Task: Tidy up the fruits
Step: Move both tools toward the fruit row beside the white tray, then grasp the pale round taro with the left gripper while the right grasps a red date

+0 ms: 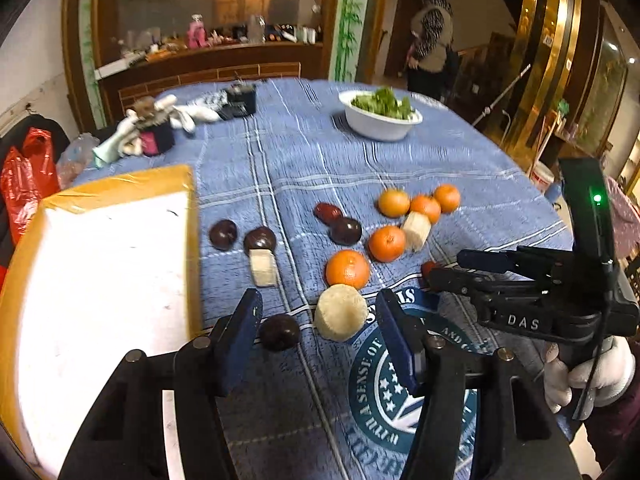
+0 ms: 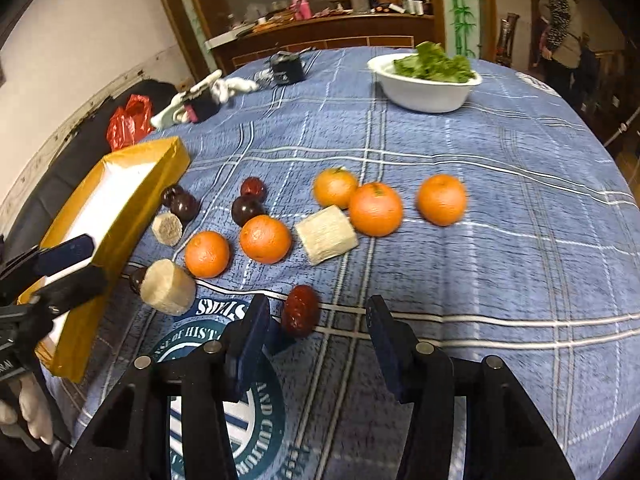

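A: State of the left gripper?
B: Jaws apart, nothing gripped; a dark plum and a pale cut chunk lie on the blue tablecloth between its fingers.
A: The right gripper?
B: Jaws apart, empty; a red date lies near its left finger. Oranges lie farther out; the yellow-edged tray sits left.

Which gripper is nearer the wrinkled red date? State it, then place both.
Right. The right gripper has the wrinkled red date lying just ahead between its open jaws, untouched. The left gripper sits farther off, by a dark plum and a pale chunk.
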